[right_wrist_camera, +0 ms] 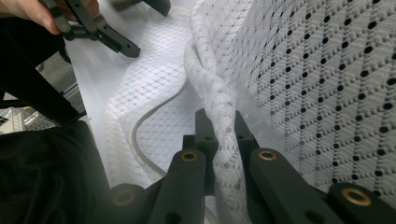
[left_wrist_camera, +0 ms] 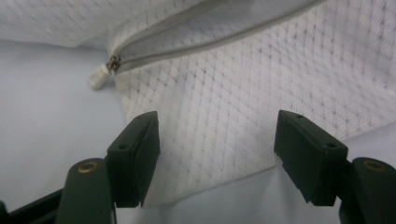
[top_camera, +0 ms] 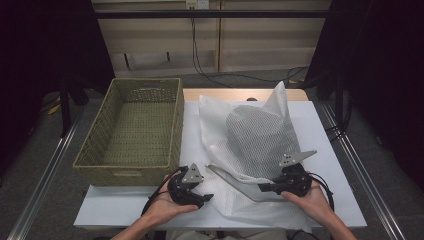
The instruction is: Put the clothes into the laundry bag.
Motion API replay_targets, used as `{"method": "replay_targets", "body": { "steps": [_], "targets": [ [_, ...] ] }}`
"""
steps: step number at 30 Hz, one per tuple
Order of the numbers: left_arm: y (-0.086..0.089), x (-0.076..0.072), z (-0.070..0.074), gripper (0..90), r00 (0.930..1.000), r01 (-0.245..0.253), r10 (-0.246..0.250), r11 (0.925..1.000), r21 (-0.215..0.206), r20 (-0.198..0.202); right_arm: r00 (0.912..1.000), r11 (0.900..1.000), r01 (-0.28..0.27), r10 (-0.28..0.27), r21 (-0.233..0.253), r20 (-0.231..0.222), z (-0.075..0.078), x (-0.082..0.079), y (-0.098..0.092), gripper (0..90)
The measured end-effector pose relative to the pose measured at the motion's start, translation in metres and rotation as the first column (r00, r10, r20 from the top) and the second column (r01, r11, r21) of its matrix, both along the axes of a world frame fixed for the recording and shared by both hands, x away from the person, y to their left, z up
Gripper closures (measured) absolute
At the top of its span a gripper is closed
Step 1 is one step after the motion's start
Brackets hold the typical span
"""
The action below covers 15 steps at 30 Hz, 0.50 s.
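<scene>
Mesh laundry bag [top_camera: 252, 145], white, lies crumpled on the desk [top_camera: 325, 165] just right of the woven basket [top_camera: 135, 130], with one corner standing up at the far side. Your right gripper [top_camera: 267, 188] has its fingers [right_wrist_camera: 205, 128] clamped together on a bunched fold of mesh along the near edge of the bag, as the right gripper view shows. Your left gripper [top_camera: 206, 198] waits at the bag's near left corner with its fingers [left_wrist_camera: 137, 140] spread wide apart, holding nothing; the corner of the mesh lies flat between them. The zipper pull [left_wrist_camera: 100, 77] sits closed at the end of the zipper [left_wrist_camera: 187, 39], just above that corner.

Risks from here, as a judgement: the right grip holds a thin twist of fabric, so a sharp lift could let it slide out or snag the open weave on the fingers. If the left fingers close low, they may press on the desk rather than gather cloth. Lifting with one side free would let the bag sag and drag against the basket rim.

No brand, label or legible writing appears on the bag, basket or desk.
</scene>
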<state>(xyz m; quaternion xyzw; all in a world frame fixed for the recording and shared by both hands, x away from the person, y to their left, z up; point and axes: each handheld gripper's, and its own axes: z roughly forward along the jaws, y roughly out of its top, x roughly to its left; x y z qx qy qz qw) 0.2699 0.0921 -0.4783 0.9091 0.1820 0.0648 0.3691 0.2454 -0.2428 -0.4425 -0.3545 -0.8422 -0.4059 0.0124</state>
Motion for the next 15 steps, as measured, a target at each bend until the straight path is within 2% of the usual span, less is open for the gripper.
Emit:
{"method": "replay_targets", "body": {
  "steps": [6, 7, 8, 10, 11, 12, 13, 15],
  "targets": [
    [0.0000, 0.0005, -0.0004, 27.5, 0.9998, 0.001, -0.001, 1.0000, 0.009, -0.022, 0.9999, 1.000, 0.006, -0.006, -0.009, -0.011, 0.0000, 0.0002, 0.0000, 86.8],
    [-0.0002, 0.0013, -0.0002, 27.2, 0.9997, 0.014, -0.014, 0.9998, 0.015, -0.018, 0.9999, 1.000, 0.005, -0.005, -0.009, -0.010, 0.0002, 0.0001, -0.0002, 86.7],
    [-0.0010, 0.0005, -0.0002, 29.1, 0.9994, -0.001, 0.001, 1.0000, 0.001, -0.035, 1.0000, 1.000, 0.005, -0.005, 0.001, -0.007, 0.0003, 0.0003, -0.0009, 86.6],
    [0.0001, 0.0008, -0.0001, 35.5, 0.9993, -0.002, 0.002, 1.0000, -0.004, -0.036, 1.0000, 1.000, 0.004, -0.004, 0.002, -0.008, 0.0005, 0.0003, -0.0012, 86.6],
    [0.0015, 0.0022, 0.0005, 35.5, 0.9995, -0.008, 0.008, 0.9999, -0.010, -0.030, 0.9999, 1.000, 0.006, -0.005, 0.001, -0.010, 0.0006, 0.0003, -0.0014, 86.6],
    [0.0034, 0.0033, 0.0020, 55.9, 0.9991, -0.008, 0.008, 0.9999, -0.011, -0.041, 0.9999, 1.000, 0.006, -0.006, 0.001, -0.008, 0.0005, 0.0004, -0.0015, 86.6],
    [0.0054, 0.0047, 0.0014, 55.9, 0.9986, -0.024, 0.022, 0.9992, -0.033, -0.049, 0.9999, 1.000, 0.006, -0.006, 0.001, -0.008, 0.0005, 0.0004, -0.0015, 86.6],
    [0.0065, 0.0061, 0.0018, 71.0, 0.9981, -0.031, 0.029, 0.9990, -0.031, -0.054, 0.9999, 1.000, 0.007, -0.007, -0.004, -0.008, 0.0010, 0.0001, -0.0012, 86.6]
  ]
}}
